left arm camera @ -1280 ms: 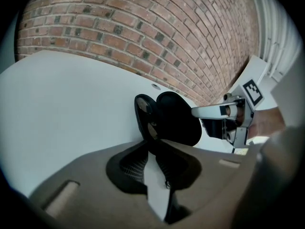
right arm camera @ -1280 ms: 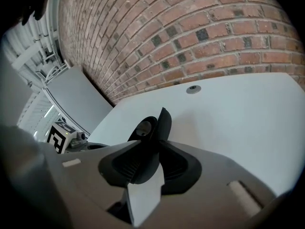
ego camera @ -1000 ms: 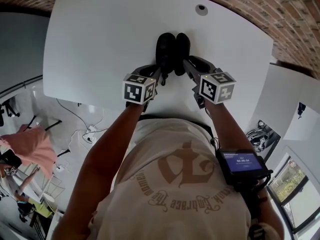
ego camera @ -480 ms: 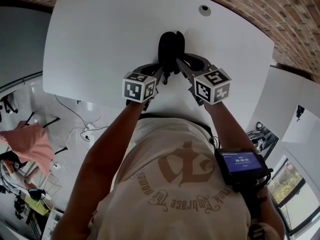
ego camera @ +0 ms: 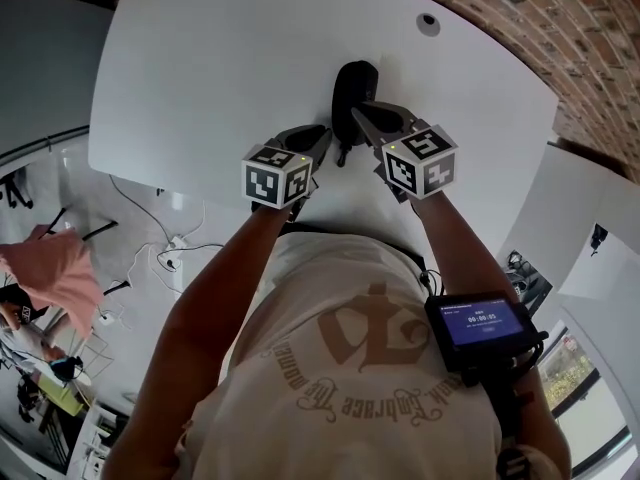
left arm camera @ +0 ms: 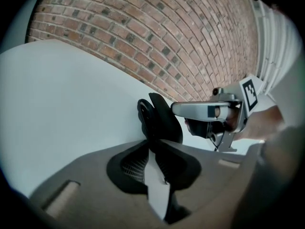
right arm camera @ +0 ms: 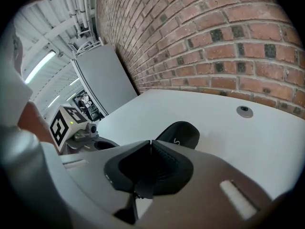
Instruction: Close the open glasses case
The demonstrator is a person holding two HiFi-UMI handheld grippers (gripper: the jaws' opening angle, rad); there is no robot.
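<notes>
The black glasses case (ego camera: 352, 90) lies on the white table (ego camera: 200, 58), its two halves brought almost together. A narrow slit still shows between them in the left gripper view (left arm camera: 151, 118). My right gripper (ego camera: 360, 114) rests against the case's near right side. Its jaws are closing, the pads meet at the tips, and I see nothing between them (right arm camera: 151, 143); the domed lid (right arm camera: 179, 134) lies just beyond. My left gripper (ego camera: 322, 136) is shut, with its tips (left arm camera: 148, 148) at the case's near left edge. Whether it pinches the rim I cannot tell.
A round cable hole (ego camera: 428, 23) sits in the table behind the case. A brick wall (ego camera: 560, 28) runs along the far side. The table's near edge (ego camera: 200, 198) is just behind both grippers, with cables on the floor (ego camera: 170, 258) below.
The case's two halves, spread side by side a second ago, have swung together. The right gripper pushed in leftward against the right half and its jaws closed. The left gripper barely moved.
</notes>
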